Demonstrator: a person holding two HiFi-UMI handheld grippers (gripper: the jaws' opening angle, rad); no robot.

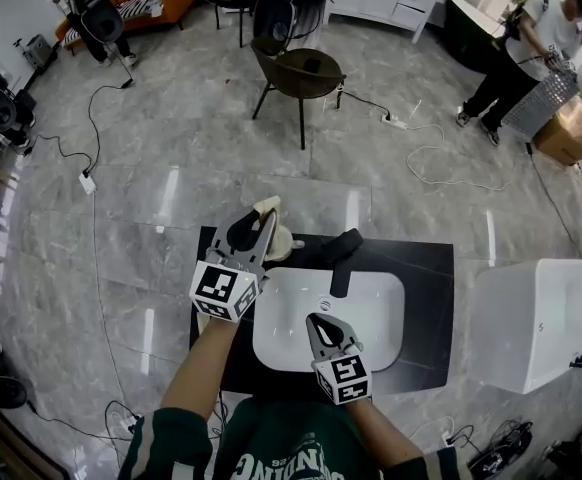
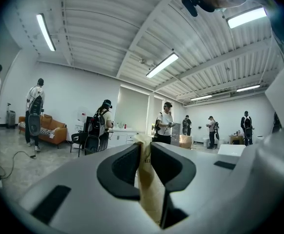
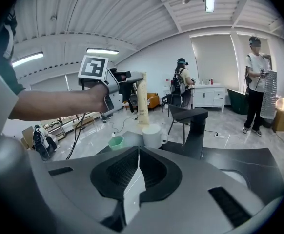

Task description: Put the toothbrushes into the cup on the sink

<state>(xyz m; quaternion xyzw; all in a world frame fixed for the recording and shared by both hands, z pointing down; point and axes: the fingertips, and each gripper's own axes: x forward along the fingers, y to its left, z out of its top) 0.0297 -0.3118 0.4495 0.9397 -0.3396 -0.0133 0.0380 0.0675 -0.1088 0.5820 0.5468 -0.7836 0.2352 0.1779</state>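
Note:
My left gripper is shut on a cream paper-wrapped toothbrush, held upright over the white cup at the black counter's back left. In the left gripper view the wrapped toothbrush stands pinched between that gripper's dark pads. The right gripper view shows the same cream toothbrush hanging just above the cup, with the left gripper on it. My right gripper hovers over the white sink basin and is shut on a thin white-wrapped toothbrush that pokes out between its jaws.
A black faucet rises behind the basin, right of the cup. A small green dish sits left of the cup. A white box stands to the counter's right. A dark chair, floor cables and several people are farther off.

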